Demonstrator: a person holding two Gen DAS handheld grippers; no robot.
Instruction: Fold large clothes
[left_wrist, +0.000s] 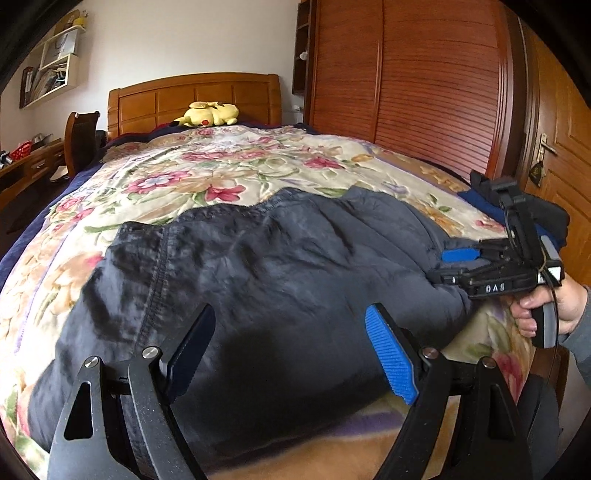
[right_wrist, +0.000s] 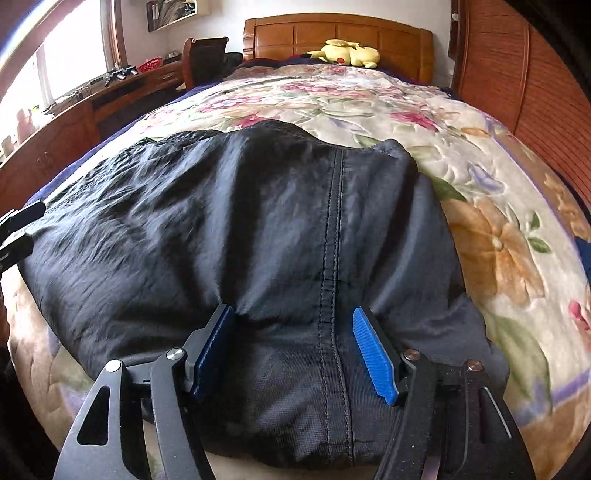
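**On the bed: dark garment part-folded, both jaws released**

On the bed's floral quilt (left_wrist: 229, 162) lies the dark garment (left_wrist: 280, 266), bunched into a wide, rumpled slab near the foot edge. Judgement: folding is underway but not finished. The cloth looks doubled over at least once, with a stitched seam running toward the camera in the right wrist view, yet the outline is uneven and the surface is full of creases. At least one more fold and some smoothing appear to remain.

Left hand-held gripper (left_wrist: 291, 354): jaws spread wide above the near edge of the garment, nothing pinched between the pads. Right hand-held gripper (right_wrist: 295, 354): jaws apart, straddling the seam; fabric lies between them, but the pads do not press on it. Both count as released. From the left wrist view, the right tool shows at the garment's right end, held by a hand (left_wrist: 554, 310).

Hard to make out:
- Garment type; no sleeve, leg or collar can be identified.
- Number of layers in the stack.
- Near edge, hidden under both tools.
- A blue item (left_wrist: 476, 201) behind the right tool, mostly covered.
- Motion blur softens the cloth in both views.
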